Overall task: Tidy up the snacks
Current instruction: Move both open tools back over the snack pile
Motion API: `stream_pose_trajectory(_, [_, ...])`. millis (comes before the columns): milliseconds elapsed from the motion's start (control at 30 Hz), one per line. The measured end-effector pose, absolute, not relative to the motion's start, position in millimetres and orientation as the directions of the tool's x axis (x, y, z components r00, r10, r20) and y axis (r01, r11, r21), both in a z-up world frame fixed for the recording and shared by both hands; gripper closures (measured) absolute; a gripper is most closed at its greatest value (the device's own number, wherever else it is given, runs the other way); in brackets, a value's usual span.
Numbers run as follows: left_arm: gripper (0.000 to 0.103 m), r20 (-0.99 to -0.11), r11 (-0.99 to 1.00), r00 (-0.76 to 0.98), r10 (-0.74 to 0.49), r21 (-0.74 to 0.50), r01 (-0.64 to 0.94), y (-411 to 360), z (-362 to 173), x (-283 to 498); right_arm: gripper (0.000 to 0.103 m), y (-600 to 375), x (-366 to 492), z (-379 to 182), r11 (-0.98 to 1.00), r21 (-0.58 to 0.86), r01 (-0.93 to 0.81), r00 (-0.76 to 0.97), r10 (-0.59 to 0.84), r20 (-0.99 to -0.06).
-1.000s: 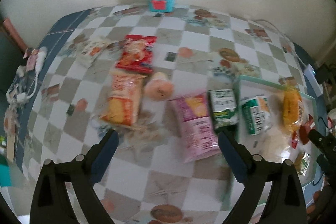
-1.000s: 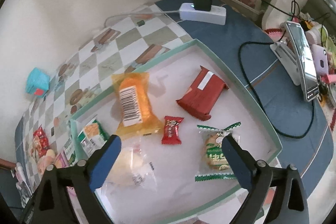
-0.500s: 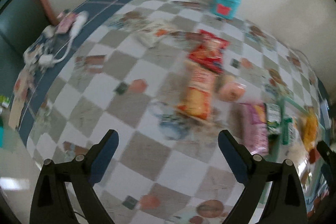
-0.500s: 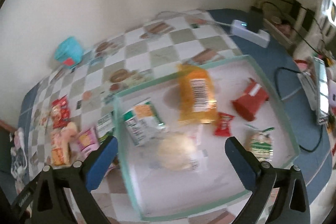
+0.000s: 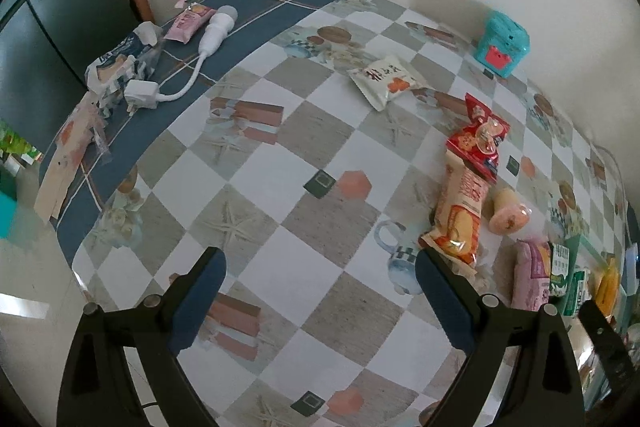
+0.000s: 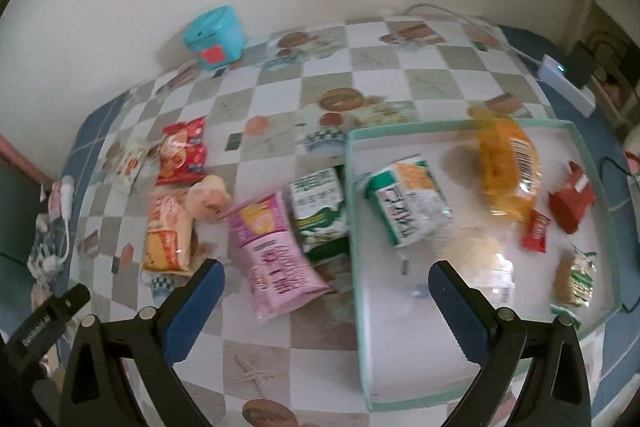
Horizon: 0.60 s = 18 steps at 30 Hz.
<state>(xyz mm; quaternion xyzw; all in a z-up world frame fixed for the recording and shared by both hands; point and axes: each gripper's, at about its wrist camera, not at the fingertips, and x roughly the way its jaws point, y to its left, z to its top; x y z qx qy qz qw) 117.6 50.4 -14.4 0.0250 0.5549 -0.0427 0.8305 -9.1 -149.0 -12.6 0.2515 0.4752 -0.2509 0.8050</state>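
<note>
Since a second ago both views have swung leftward. The left claw (image 5: pixel 318 277), which then framed the pink packet and the tray's edge, now hangs over bare checkered counter (image 5: pixel 280 131), jaws spread wide with nothing between them. The right claw (image 6: pixel 326 287), earlier over the middle of the tray among the snacks already placed, now straddles the tray's (image 6: pixel 352 187) left wall, its jaws at their widest and empty.

Loose snacks lie in a cluster on the counter just left of the tray: the pink packet (image 6: pixel 276 251), a green-and-white packet (image 6: pixel 318 215) touching the tray wall, a long orange packet (image 6: pixel 166 235), a peach-coloured jelly cup (image 6: pixel 208 201), a red packet (image 6: pixel 182 151) and, further off, a white packet (image 5: pixel 386 81). A teal box (image 6: pixel 216 37) stands by the wall.

Only the right wrist view shows the tray's inside: a green packet (image 6: pixel 404 207), a yellow bag (image 6: pixel 506 167), a red wrapper (image 6: pixel 572 199) and smaller pieces. Only the left wrist view shows the counter's blue edge clearly, with a white charger and cable (image 5: pixel 200 43) and crumpled wrappers (image 5: pixel 116 63).
</note>
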Motion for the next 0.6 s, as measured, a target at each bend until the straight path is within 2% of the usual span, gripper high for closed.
stream_pose_trajectory(600, [0.007,-0.940,0.992,0.335,-0.060,-0.018,0.128,33.4,-31.8,133.2,0.000,-132.7,26.2,-39.9,0.795,0.179,0.579,0.416,-0.099,-0.904])
